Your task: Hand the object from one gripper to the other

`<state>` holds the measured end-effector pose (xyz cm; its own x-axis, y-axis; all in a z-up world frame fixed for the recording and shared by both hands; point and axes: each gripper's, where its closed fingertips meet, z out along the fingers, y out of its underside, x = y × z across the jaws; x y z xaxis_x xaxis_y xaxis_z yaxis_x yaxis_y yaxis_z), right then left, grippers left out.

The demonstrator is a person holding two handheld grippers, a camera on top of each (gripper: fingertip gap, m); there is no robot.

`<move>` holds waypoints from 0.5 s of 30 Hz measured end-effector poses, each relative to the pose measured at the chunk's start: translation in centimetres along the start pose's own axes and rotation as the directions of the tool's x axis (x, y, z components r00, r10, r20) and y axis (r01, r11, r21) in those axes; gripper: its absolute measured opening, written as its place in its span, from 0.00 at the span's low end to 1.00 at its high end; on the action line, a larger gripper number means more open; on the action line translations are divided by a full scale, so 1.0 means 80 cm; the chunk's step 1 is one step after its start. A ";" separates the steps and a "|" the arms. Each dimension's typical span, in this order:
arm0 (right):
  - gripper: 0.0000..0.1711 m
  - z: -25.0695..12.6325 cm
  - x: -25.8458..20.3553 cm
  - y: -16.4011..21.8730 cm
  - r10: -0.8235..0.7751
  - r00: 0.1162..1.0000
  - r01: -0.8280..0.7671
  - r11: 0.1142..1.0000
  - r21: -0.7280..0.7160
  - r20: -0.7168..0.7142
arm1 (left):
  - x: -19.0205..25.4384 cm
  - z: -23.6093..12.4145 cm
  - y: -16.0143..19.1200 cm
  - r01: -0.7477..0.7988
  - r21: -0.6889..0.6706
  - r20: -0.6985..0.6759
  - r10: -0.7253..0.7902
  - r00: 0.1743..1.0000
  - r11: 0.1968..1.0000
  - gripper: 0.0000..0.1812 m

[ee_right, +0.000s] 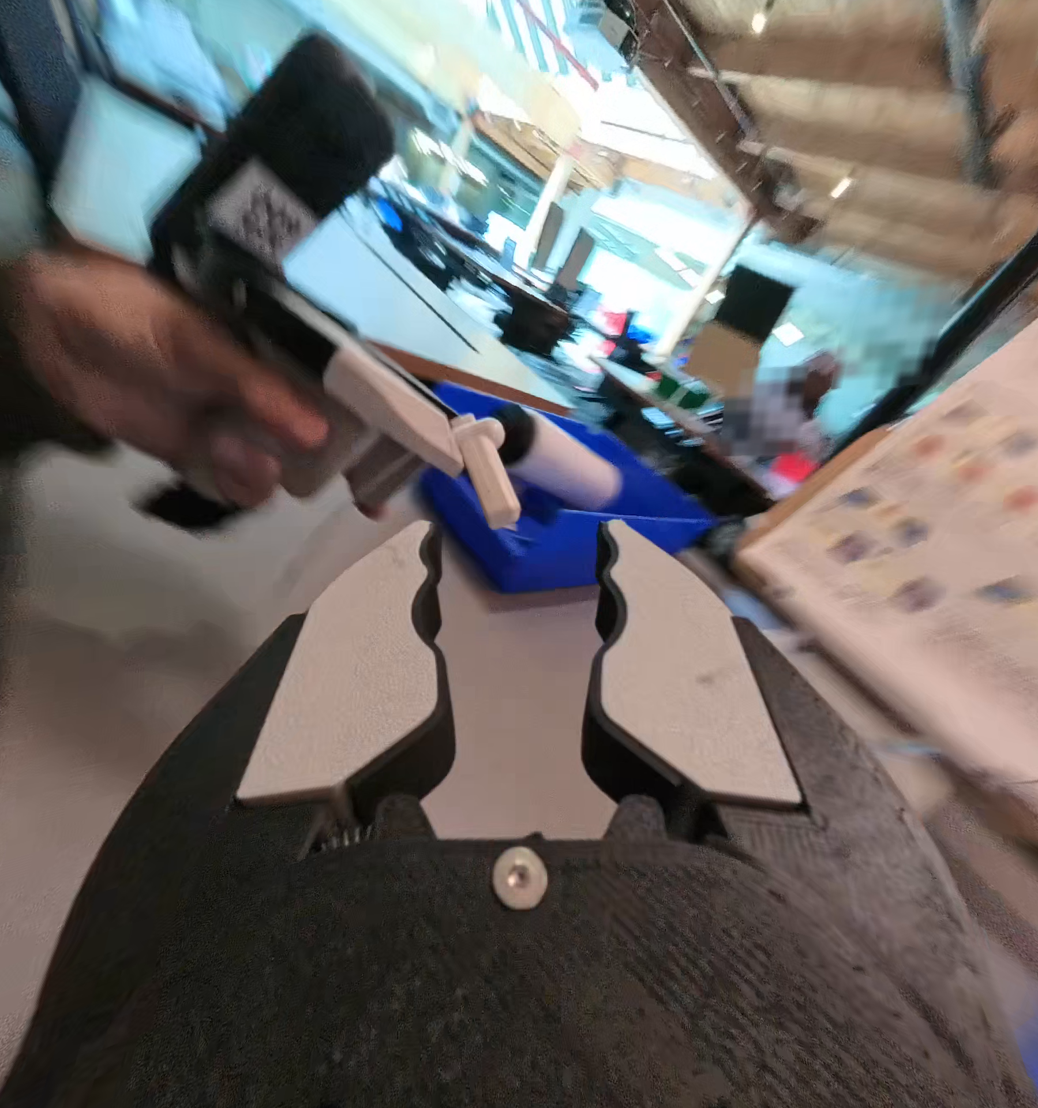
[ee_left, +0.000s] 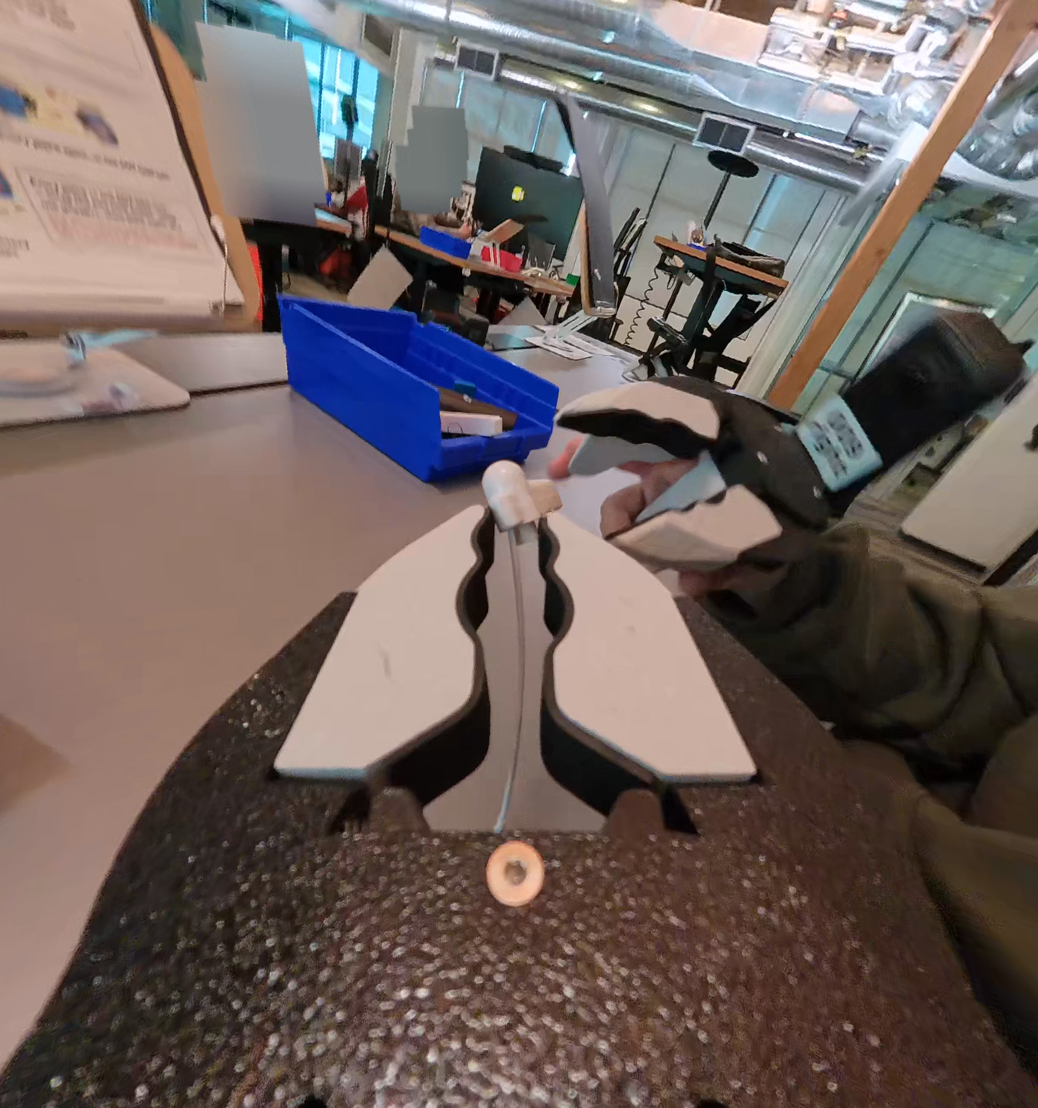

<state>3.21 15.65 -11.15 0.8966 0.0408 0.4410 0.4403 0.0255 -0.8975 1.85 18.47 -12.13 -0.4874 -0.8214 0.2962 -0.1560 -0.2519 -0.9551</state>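
Note:
A small white connector (ee_left: 511, 493) with a thin white cable (ee_left: 519, 629) is pinched in the tips of my left gripper (ee_left: 516, 527), which is shut on it above the grey table (ee_left: 144, 539). The cable runs back between the fingers. My right gripper (ee_left: 585, 476) is open and empty, just right of the connector, tips pointing at it. In the blurred right wrist view, my right gripper (ee_right: 517, 530) is open, and the connector (ee_right: 492, 473) hangs from the left gripper's fingertips (ee_right: 438, 437) just above and ahead of it.
A blue bin (ee_left: 384, 384) with a few items stands on the table behind the grippers; it also shows in the right wrist view (ee_right: 564, 557), holding a white roll (ee_right: 564, 461). A printed board on a stand (ee_left: 73, 150) is at the far left. An olive sleeve (ee_left: 864, 629) fills the right.

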 end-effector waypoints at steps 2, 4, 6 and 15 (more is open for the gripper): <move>0.28 -0.002 -0.005 -0.004 0.355 0.924 -0.362 0.932 0.024 0.145 | 0.008 0.001 -0.002 -0.105 0.016 -0.024 0.105 0.994 0.994 0.07; 0.27 -0.004 -0.008 -0.006 0.616 0.740 -0.639 0.769 -0.004 0.272 | 0.018 0.003 -0.006 -0.228 0.048 -0.033 0.229 0.973 0.973 0.07; 0.21 -0.006 -0.006 -0.007 0.742 0.575 -0.784 0.620 -0.027 0.345 | 0.029 0.004 -0.008 -0.336 0.074 -0.042 0.339 0.940 0.939 0.07; 0.24 -0.011 -0.003 -0.014 0.111 0.988 -0.124 0.985 0.123 0.108 | 0.037 0.010 -0.013 -0.055 0.039 -0.091 0.058 0.994 0.998 0.07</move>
<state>2.57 14.74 -10.23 0.9295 0.1509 0.3365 0.3163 0.1430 -0.9378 1.26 15.92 -10.26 -0.5716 -0.7848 0.2396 -0.0958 -0.2262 -0.9694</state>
